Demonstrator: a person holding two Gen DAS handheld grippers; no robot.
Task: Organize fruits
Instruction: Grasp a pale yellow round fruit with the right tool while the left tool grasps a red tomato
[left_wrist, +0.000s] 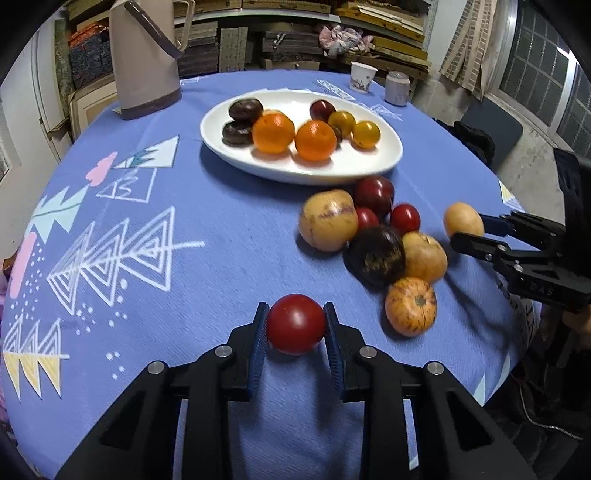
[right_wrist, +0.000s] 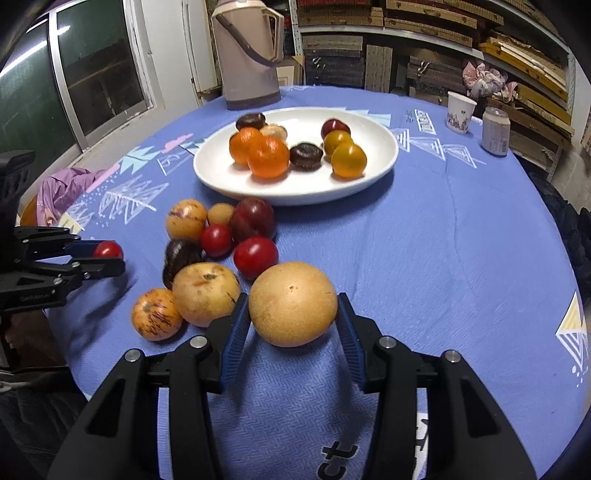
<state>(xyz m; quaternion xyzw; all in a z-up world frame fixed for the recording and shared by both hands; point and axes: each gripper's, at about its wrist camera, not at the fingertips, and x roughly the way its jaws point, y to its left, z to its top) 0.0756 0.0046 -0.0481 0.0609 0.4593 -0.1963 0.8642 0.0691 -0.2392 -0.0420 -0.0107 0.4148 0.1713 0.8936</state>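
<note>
My left gripper (left_wrist: 295, 325) is shut on a red tomato (left_wrist: 296, 324), held just above the blue cloth; it also shows in the right wrist view (right_wrist: 107, 250). My right gripper (right_wrist: 293, 306) is shut on a tan round fruit (right_wrist: 293, 303), seen from the left wrist view (left_wrist: 463, 219) at the right. A white plate (left_wrist: 288, 168) at the back holds two oranges (left_wrist: 273, 133), dark fruits and yellow tomatoes (left_wrist: 365, 134). A pile of loose fruit (left_wrist: 373, 236) lies on the cloth in front of the plate, between the two grippers.
A tan thermos jug (left_wrist: 146, 55) stands at the back left. A paper cup (left_wrist: 362, 76) and a small can (left_wrist: 397, 88) stand at the back right. A purple cloth (right_wrist: 66, 188) lies at the table's left edge. Shelves fill the background.
</note>
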